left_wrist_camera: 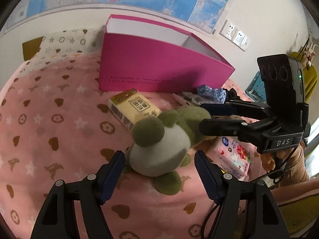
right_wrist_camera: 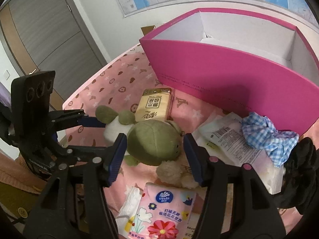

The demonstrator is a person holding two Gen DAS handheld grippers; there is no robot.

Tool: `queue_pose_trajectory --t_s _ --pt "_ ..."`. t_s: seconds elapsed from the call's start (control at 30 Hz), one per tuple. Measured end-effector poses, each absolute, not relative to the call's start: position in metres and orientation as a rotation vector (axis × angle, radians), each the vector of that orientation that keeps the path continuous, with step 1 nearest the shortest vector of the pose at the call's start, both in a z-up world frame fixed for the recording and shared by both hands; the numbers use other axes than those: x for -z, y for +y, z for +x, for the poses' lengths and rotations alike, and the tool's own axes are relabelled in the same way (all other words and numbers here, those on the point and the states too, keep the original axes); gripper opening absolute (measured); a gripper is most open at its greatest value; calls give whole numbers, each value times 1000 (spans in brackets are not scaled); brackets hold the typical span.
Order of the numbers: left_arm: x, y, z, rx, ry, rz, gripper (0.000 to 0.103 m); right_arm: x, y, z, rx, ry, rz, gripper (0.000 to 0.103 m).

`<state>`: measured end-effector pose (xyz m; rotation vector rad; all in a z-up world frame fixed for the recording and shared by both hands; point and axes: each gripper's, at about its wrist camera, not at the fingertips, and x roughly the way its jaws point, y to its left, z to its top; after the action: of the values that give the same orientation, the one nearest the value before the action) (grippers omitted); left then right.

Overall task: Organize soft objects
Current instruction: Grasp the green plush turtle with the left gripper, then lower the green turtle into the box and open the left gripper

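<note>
Plush turtle [right_wrist_camera: 153, 141] is flanked by right claw [right_wrist_camera: 155, 159] & left claw [left_wrist_camera: 159, 171], both spread apart, nothing gripped; shell should be squeezed mid-body, then lifted to pink box [right_wrist_camera: 229, 75].

open right gripper [right_wrist_camera: 155, 157] straddles green plush turtle [right_wrist_camera: 153, 141] on pink blanket [right_wrist_camera: 111, 83].

Bare blanket [left_wrist_camera: 49, 119] lies open left of the plush turtle [left_wrist_camera: 163, 139]; tissue packs [right_wrist_camera: 159, 209] crowd its other sides.
</note>
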<state>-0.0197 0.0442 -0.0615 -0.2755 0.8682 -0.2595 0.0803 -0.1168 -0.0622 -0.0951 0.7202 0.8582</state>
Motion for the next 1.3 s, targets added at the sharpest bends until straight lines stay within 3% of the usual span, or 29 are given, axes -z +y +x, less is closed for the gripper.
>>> queue_pose_trajectory --t_s 0.17,0.53,0.83,1.1,1.3 --pt "66 46 -21 246 875 -276 55 64 -115 78 -855 713 -108 61" --pt "55 49 -27 245 835 -304 55 49 -113 61 -839 644 -124 55" --pt "0 37 -23 281 689 -214 55 -1 -143 45 -804 490 -67 55" --pt "-52 11 21 338 557 -124 55 -50 -183 61 -711 371 -11 55" --pt "-63 -1 70 352 562 -115 56 -57 -203 96 -638 382 12 55"
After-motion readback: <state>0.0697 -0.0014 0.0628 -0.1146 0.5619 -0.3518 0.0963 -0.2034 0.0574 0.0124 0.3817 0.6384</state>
